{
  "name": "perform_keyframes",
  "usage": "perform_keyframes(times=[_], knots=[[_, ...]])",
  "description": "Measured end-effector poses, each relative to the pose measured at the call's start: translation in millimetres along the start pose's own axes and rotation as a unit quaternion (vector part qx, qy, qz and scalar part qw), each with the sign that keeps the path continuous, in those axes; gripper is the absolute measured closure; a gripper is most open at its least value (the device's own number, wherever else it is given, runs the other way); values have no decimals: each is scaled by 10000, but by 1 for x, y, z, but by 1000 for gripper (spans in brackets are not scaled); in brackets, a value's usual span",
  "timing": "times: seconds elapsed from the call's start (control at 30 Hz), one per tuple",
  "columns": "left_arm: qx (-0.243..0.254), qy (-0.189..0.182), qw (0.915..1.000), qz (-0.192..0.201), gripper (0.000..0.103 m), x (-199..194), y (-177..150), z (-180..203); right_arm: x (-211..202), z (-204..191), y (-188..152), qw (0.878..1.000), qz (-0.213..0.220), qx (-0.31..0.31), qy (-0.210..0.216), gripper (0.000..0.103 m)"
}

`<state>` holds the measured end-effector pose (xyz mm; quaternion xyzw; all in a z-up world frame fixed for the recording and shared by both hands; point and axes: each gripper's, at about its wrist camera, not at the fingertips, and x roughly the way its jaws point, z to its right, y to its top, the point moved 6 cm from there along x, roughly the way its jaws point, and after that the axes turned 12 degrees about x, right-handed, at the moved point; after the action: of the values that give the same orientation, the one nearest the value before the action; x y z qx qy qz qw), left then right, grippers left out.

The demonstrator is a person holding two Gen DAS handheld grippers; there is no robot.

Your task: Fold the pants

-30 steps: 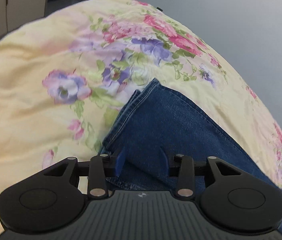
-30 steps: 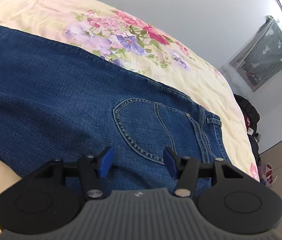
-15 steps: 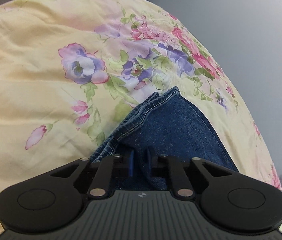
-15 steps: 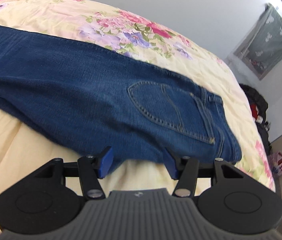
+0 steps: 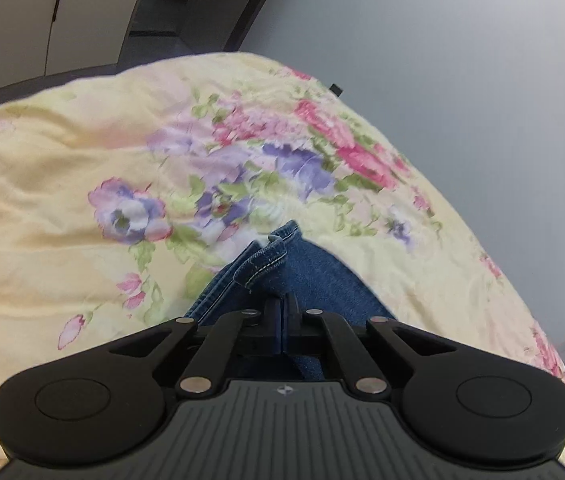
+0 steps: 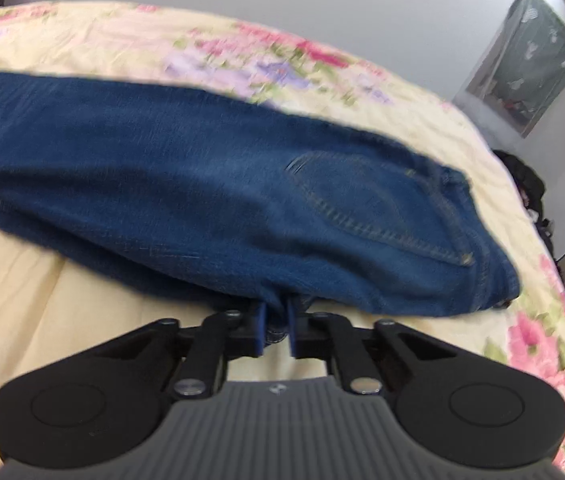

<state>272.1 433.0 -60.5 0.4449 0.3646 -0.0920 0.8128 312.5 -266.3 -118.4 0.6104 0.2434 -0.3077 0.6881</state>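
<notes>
Two grippers, both gripping denim. Left gripper (image 5: 282, 320): jaws closed tight on the hem end of one pair of jeans (image 5: 314, 276). Right gripper (image 6: 274, 330): jaws just closed, pinching the near edge below the back pocket (image 6: 366, 204). Jeans lie across one floral bedspread (image 6: 82, 320); grey wall (image 5: 462, 80) beyond.

Dark blue jeans (image 6: 186, 184) lie lengthwise on bed, back pocket up, near edge bunched, hem end (image 5: 270, 256) lifted and crumpled.
</notes>
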Motion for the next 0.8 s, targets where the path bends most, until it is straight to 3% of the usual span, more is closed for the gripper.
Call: perform_keyframes(times=[0.1, 0.27, 0.4, 0.47, 0.53, 0.6, 0.67, 0.73, 0.8], knots=[[142, 167, 9998, -1, 103, -10, 1, 0, -1, 15, 10, 9997, -54, 222, -1, 103], [-22, 504, 9976, -481, 103, 15, -43, -35, 15, 11, -12, 9990, -440, 16, 15, 103], [-174, 434, 9981, -398, 102, 27, -64, -49, 25, 9, -25, 9982, -592, 32, 54, 103], [-280, 426, 9975, -498, 91, 32, -66, -55, 26, 11, -26, 9977, -656, 137, 115, 101], [-308, 321, 9976, -526, 90, 31, -64, -58, 26, 14, -27, 9963, -794, 246, 200, 96], [-256, 289, 9978, -540, 83, 24, -60, -59, 23, 20, -26, 9949, -916, 337, 235, 86], [31, 580, 9970, -511, 66, 15, -57, -59, 18, 29, -25, 9937, -962, 475, 319, 81], [453, 957, 9934, -442, 62, 5, -53, -56, 11, 37, -22, 9923, -986, 647, 390, 77], [707, 956, 9922, -365, 62, -5, -50, -50, 4, 47, -17, 9909, -978, 810, 439, 75]])
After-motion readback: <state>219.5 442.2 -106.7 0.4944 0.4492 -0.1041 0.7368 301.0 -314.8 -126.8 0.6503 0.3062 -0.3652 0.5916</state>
